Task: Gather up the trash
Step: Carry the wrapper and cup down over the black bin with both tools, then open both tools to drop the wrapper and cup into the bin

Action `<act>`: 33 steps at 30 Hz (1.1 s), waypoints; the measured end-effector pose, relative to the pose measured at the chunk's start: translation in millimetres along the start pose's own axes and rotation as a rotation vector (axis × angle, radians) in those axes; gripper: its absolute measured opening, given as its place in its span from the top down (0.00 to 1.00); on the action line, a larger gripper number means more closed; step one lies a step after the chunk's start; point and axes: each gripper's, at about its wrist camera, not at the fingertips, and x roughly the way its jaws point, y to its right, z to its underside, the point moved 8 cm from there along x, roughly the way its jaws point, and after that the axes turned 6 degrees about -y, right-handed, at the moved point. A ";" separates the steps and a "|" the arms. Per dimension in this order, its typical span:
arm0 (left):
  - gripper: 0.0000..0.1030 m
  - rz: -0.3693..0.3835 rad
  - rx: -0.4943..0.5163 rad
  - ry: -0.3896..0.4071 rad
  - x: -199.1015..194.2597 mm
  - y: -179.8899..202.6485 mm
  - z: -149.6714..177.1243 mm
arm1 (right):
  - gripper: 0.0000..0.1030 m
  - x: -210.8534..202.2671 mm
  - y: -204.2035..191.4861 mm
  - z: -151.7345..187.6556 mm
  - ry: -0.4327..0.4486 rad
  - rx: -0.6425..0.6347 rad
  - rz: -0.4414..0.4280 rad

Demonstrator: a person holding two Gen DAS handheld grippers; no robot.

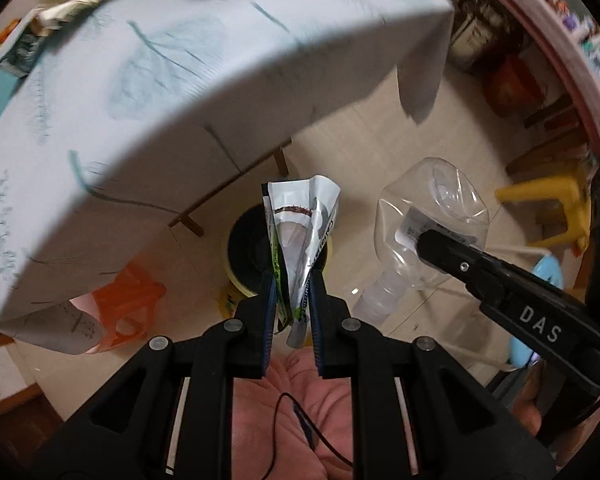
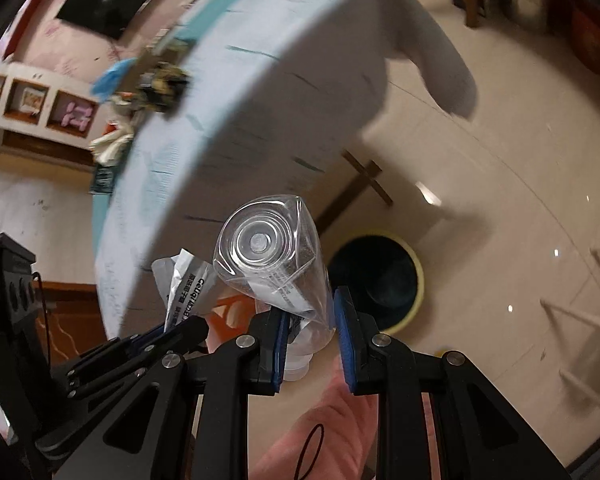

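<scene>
My left gripper [image 1: 293, 280] is shut on a crumpled white-and-green wrapper [image 1: 300, 236] and holds it above a black-lined trash bin with a yellow rim [image 1: 240, 256] on the floor. My right gripper [image 2: 310, 312] is shut on a crushed clear plastic bottle [image 2: 272, 256], bottom facing the camera. The bottle also shows in the left wrist view [image 1: 432, 216], to the right of the wrapper. The bin [image 2: 384, 280] lies just beyond the bottle in the right wrist view. The wrapper [image 2: 184, 280] and left gripper appear at the lower left there.
A table with a pale blue leaf-print cloth [image 1: 180, 80] overhangs on the left, with more litter [image 1: 68, 0] at its far edge. An orange stool [image 1: 128, 304] stands under it. A yellow stool [image 1: 548, 208] and a blue stool [image 1: 548, 272] stand on the right.
</scene>
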 end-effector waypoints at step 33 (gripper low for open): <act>0.52 -0.236 0.268 -0.171 326.8 -14.7 -31.7 | 0.59 333.6 194.6 39.2 -0.153 0.231 0.055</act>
